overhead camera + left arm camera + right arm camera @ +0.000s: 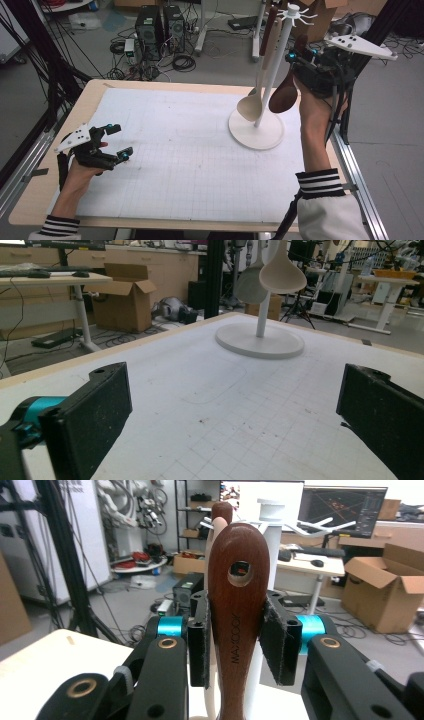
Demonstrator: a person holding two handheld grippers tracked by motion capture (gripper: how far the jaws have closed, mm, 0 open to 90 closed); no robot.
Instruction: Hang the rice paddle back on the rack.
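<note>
A white utensil stand (pixel 274 65) with hooks at its top rises from a round base (pixel 256 135) at the far right of the mat. A pale spoon (pixel 251 106) hangs from it. My right gripper (pixel 301 51) is raised beside the stand's pole, shut on the handle of a dark brown wooden spoon (pixel 283 94) whose bowl hangs down. In the right gripper view both pads press the brown handle (pixel 239 625), its hole above them, with the stand's pole (pixel 274 527) just behind. My left gripper (pixel 116 142) rests low at the left of the mat, open and empty, its jaws (pixel 230 420) wide apart.
A white gridded mat (pixel 190 155) covers the wooden table (pixel 30 200). Metal rails run along the table's left and right sides. Computer towers (pixel 159 25), cables and cardboard boxes stand on the floor beyond the far edge.
</note>
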